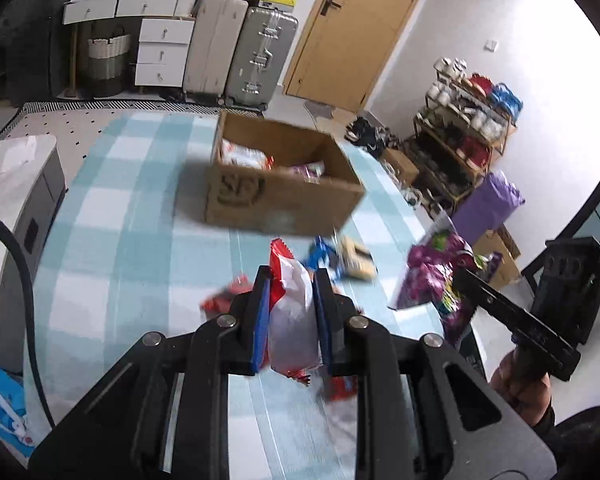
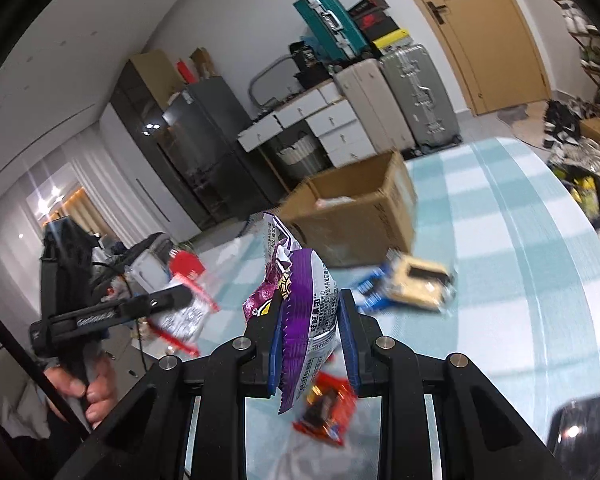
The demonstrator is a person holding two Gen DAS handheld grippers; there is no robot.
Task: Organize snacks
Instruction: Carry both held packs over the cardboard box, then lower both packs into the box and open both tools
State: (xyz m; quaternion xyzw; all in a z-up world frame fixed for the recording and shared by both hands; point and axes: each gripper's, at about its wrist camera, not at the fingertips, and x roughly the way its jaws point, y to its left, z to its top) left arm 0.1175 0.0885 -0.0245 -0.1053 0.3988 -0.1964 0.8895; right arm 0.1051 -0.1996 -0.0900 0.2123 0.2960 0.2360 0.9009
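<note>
My left gripper (image 1: 291, 284) is shut on a red and white snack bag (image 1: 294, 312), held above the checked tablecloth (image 1: 132, 216). My right gripper (image 2: 312, 312) is shut on a purple snack bag (image 2: 306, 304); the same purple snack bag (image 1: 432, 276) shows at the right of the left wrist view. The open cardboard box (image 1: 276, 184) stands ahead on the table with several packets inside. Loose on the cloth lie a blue and beige packet (image 2: 408, 284) and a small red packet (image 2: 326, 408). The left gripper's red and white bag (image 2: 184, 304) also shows at the left of the right wrist view.
Suitcases (image 1: 240, 52) and white drawers (image 1: 160, 52) stand against the far wall beside a wooden door (image 1: 360, 28). A shoe rack (image 1: 464, 132) fills the right side. A white cabinet (image 1: 16, 184) stands left of the table. A hand (image 2: 84, 392) grips the left tool.
</note>
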